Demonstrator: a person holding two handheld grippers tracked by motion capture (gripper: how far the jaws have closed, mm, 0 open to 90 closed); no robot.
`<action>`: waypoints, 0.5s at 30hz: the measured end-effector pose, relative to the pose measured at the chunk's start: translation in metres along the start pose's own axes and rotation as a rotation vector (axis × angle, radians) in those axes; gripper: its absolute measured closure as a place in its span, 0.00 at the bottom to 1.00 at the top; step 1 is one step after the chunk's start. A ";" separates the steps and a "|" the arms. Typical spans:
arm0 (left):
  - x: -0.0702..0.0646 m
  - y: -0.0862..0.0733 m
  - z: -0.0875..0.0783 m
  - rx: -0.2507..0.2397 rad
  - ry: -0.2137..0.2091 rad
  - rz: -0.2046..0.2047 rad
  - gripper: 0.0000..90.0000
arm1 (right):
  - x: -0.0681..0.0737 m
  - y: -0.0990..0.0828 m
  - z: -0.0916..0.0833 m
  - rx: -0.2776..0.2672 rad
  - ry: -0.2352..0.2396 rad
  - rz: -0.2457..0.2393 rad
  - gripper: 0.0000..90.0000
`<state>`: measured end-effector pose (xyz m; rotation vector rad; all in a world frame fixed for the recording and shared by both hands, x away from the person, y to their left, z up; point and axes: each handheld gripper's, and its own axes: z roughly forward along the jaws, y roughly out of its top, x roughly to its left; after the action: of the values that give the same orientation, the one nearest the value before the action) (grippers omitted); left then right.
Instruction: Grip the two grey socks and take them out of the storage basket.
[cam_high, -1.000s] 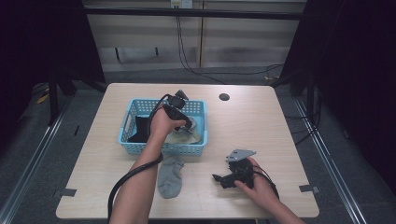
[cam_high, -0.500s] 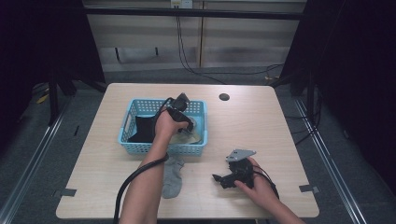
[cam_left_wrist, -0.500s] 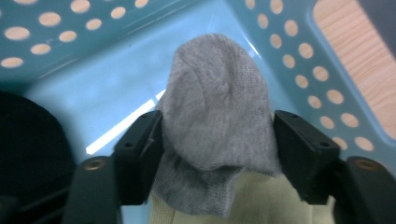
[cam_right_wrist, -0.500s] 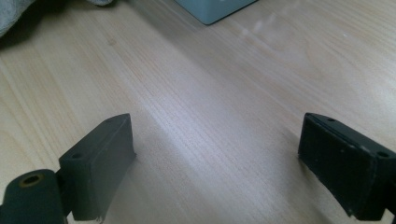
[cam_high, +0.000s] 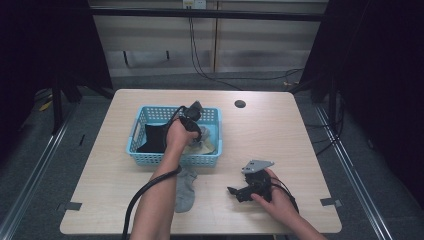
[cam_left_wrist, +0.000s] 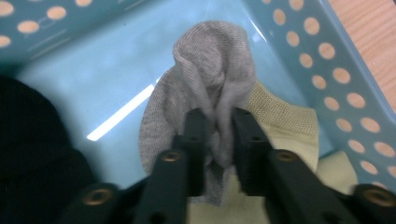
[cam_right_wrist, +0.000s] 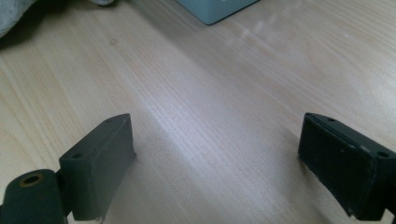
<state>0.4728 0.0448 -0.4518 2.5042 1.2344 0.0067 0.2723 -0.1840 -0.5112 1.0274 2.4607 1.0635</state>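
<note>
- Left hand-held gripper (cam_left_wrist: 217, 140) inside blue basket (cam_high: 215, 137), clamped on bunched grey sock (cam_left_wrist: 210, 79); pale yellow sock (cam_left_wrist: 285, 116) beneath, black cloth (cam_high: 152, 137) at basket's left end.
- Second grey sock (cam_high: 185, 190) flat on surface (cam_high: 100, 175), just in front of basket.
- Right hand-held gripper (cam_high: 235, 191) low over surface, right of and nearer than basket, jaws spread wide, holding nothing.

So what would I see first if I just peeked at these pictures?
The blue basket on the table, probably, with the left gripper inside it pinching a grey sock. Another grey sock lies on the table just in front of the basket. The right gripper rests open nearby.
</note>
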 end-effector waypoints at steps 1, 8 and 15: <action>-0.001 0.000 -0.001 0.008 0.003 0.000 0.89 | 0.000 0.000 0.000 -0.002 0.000 -0.003 0.11; -0.002 0.004 -0.025 0.013 -0.002 0.016 0.90 | 0.000 0.000 0.000 -0.003 -0.001 -0.005 0.11; -0.002 0.003 -0.051 0.012 -0.013 0.027 0.90 | 0.000 0.000 0.000 -0.003 -0.001 -0.006 0.11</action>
<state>0.4660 0.0565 -0.4028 2.5275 1.1990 -0.0099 0.2727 -0.1842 -0.5113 1.0193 2.4589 1.0640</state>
